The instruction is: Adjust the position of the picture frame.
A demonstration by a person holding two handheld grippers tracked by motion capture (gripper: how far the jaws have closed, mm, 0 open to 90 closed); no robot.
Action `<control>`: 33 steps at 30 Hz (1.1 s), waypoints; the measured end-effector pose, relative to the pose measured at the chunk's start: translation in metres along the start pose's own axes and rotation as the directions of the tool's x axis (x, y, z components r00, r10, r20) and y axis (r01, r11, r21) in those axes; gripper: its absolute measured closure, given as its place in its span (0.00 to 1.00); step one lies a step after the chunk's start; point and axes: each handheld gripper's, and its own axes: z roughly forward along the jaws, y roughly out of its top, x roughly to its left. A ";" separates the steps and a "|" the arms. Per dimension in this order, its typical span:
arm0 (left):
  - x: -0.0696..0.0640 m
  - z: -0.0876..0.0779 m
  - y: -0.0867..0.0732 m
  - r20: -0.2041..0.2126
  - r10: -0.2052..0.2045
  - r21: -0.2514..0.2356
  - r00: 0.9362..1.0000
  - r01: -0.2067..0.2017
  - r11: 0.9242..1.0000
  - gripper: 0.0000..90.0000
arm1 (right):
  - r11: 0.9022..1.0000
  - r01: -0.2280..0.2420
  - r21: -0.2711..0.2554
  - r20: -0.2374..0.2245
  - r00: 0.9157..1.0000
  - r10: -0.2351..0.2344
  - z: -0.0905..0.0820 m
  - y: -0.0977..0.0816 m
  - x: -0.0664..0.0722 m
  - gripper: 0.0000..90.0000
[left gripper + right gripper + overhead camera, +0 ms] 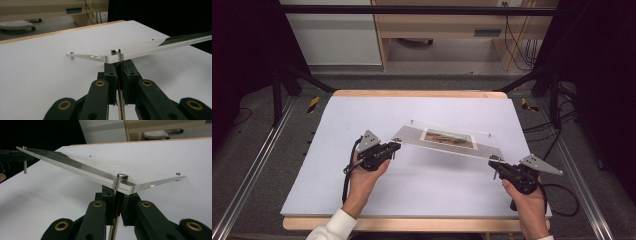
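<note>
Between both hand-held grippers, clear acrylic frame (447, 140), picture inside, no legible writing

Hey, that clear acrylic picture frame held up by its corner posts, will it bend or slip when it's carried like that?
The clear acrylic picture frame looks stiff: it spans straight between the left gripper and right gripper without sagging. Each gripper is shut on a thin metal corner post, so the frame may swivel or slip. Its polished edges suggest it could scratch or chip if dropped.
</note>
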 end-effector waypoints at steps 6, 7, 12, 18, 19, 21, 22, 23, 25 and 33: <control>0.010 -0.013 0.001 -0.035 0.015 -0.007 0.999 -0.015 1.000 0.92 | 1.000 0.016 0.013 -0.020 1.000 -0.015 0.015 0.008 0.009 0.92; 0.011 -0.015 0.002 -0.042 0.026 -0.005 0.999 -0.026 1.000 0.92 | 1.000 0.014 0.015 -0.021 1.000 -0.013 0.018 0.009 0.011 0.92; 0.022 -0.019 0.000 -0.056 0.011 -0.010 0.998 -0.011 1.000 0.91 | 0.999 0.027 0.028 -0.029 0.999 -0.026 0.032 0.016 0.015 0.92; 0.026 -0.020 -0.003 -0.058 -0.010 -0.022 0.998 0.009 1.000 0.91 | 0.999 0.033 0.032 -0.030 0.999 -0.032 0.039 0.024 0.017 0.92; 0.026 -0.020 -0.002 -0.056 -0.014 -0.025 0.998 0.012 1.000 0.91 | 0.999 0.032 0.031 -0.031 0.999 -0.031 0.040 0.025 0.016 0.92; 0.026 -0.020 -0.002 -0.059 -0.018 -0.030 0.998 0.016 0.999 0.91 | 0.999 0.030 0.028 -0.034 0.999 -0.029 0.041 0.025 0.016 0.92; 0.026 -0.021 -0.002 -0.062 -0.015 -0.030 0.998 0.013 0.999 0.91 | 0.999 0.025 0.029 -0.035 0.999 -0.024 0.042 0.025 0.015 0.92; 0.027 -0.022 -0.002 -0.066 -0.012 -0.031 0.998 0.010 0.999 0.91 | 0.999 0.025 0.026 -0.036 0.999 -0.024 0.043 0.025 0.015 0.92; 0.027 -0.023 -0.002 -0.073 -0.012 -0.037 0.997 0.009 0.999 0.91 | 1.000 0.018 0.023 -0.041 0.999 -0.017 0.046 0.025 0.015 0.92; 0.031 -0.036 -0.003 -0.088 -0.014 -0.058 0.996 0.009 0.998 0.91 | 1.000 0.023 0.006 -0.063 0.998 -0.023 0.057 0.026 0.019 0.92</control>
